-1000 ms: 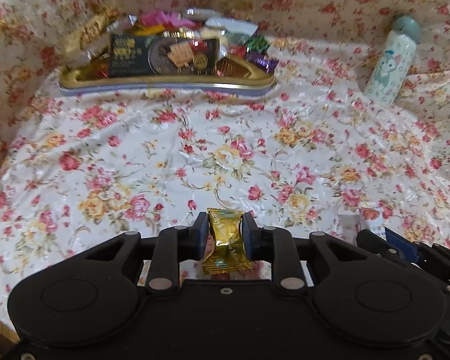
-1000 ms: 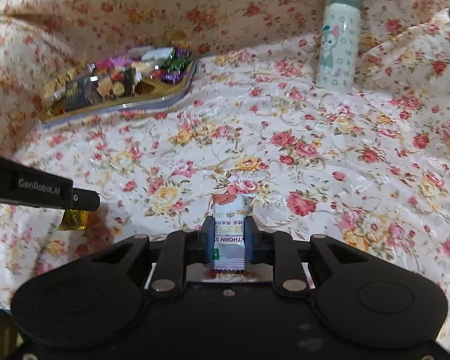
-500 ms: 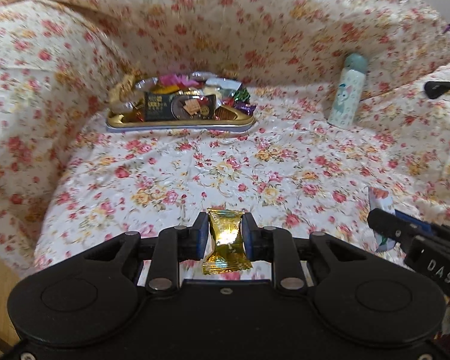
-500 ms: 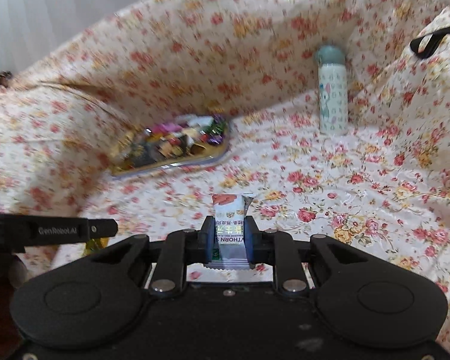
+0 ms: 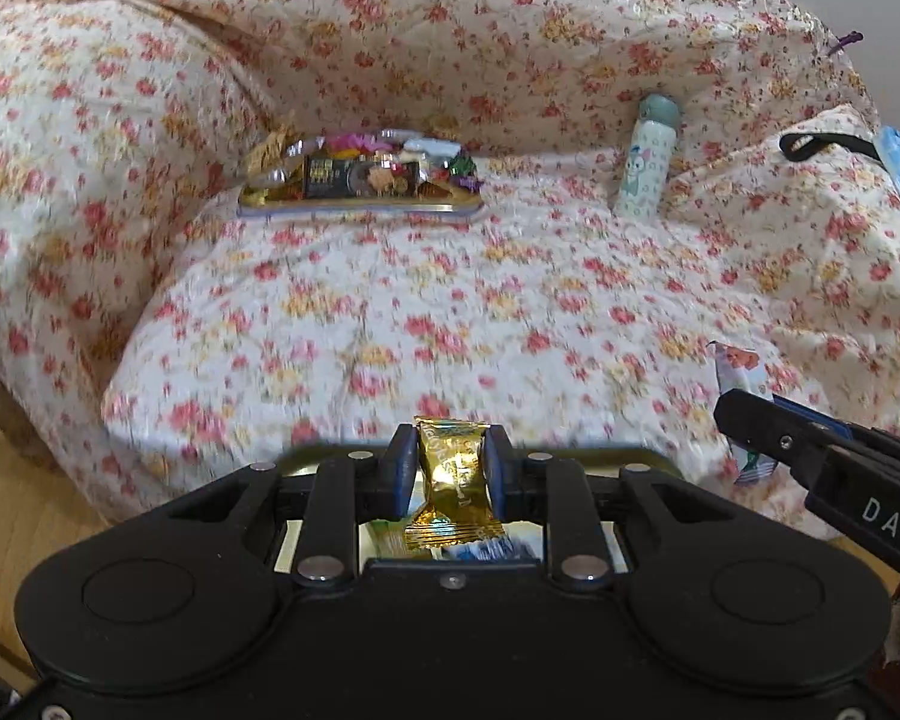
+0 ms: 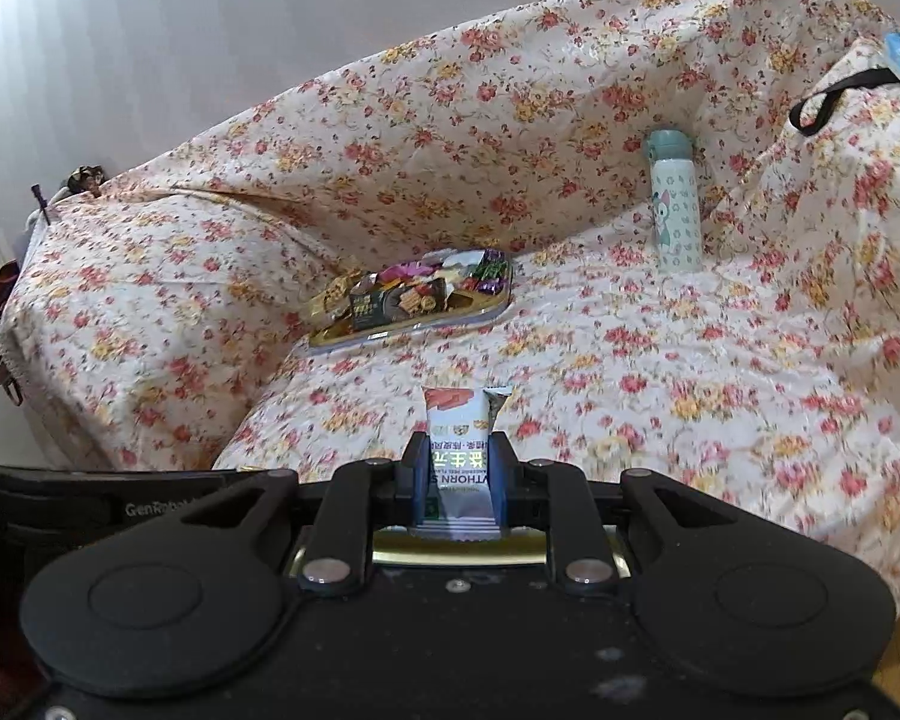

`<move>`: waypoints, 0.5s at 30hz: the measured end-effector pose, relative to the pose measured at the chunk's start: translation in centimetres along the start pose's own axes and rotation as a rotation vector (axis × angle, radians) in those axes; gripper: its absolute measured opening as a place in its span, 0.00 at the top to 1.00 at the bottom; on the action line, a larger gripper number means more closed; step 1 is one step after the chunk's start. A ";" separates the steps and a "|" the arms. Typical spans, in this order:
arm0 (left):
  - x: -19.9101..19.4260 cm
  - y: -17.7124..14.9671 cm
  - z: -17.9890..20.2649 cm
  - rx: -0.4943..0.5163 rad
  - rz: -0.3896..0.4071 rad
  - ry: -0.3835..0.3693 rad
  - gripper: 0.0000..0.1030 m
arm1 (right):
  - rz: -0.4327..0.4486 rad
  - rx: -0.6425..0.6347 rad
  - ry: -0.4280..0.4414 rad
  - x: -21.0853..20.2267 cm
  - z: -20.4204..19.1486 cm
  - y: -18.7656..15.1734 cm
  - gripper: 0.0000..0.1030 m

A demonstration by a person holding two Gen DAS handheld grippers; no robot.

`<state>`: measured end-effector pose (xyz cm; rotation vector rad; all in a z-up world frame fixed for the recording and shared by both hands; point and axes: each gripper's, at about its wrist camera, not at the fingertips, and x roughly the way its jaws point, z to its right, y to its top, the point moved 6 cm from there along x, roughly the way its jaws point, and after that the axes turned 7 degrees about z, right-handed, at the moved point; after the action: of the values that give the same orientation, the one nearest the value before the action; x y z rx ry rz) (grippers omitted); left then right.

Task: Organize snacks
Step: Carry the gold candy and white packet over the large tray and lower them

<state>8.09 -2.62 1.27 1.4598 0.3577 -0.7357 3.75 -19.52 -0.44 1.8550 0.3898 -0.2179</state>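
Observation:
My left gripper [image 5: 448,461] is shut on a gold-wrapped candy [image 5: 453,480], held in the air before the sofa's front edge. My right gripper [image 6: 459,467] is shut on a white snack packet [image 6: 457,450] with a red top; that packet also shows in the left wrist view [image 5: 740,387]. A gold tray [image 5: 360,202] heaped with wrapped snacks sits at the back left of the flowered sofa seat, far from both grippers; it also shows in the right wrist view [image 6: 414,324]. Beneath both grippers a second gold tray rim [image 6: 462,552] peeks out, with packets [image 5: 486,549] on it.
A pale blue bottle [image 5: 647,159] with a cartoon print stands at the back right of the seat, also in the right wrist view [image 6: 675,204]. A black strap [image 6: 834,96] lies over the right armrest. Wooden floor [image 5: 24,492] shows at lower left.
Both grippers have drawn back and up from the seat with their snacks still held. The sofa looks farther off, and a gold tray rim has come into view beneath them.

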 end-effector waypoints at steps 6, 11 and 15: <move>-0.6 -2.7 0.6 0.002 -0.039 -0.007 0.70 | -0.047 -0.012 -0.003 -1.4 0.1 -2.5 0.79; -0.1 -4.3 0.9 0.023 -0.073 0.005 0.70 | -0.102 -0.014 -0.024 -1.0 0.4 -4.1 0.79; 0.4 -5.5 0.9 0.031 -0.102 0.009 0.70 | -0.129 -0.014 -0.034 -0.8 0.4 -5.0 0.79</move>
<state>4.68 -3.33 -3.11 1.4826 0.4315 -0.8195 1.19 -18.68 -4.77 1.8121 0.4864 -0.3332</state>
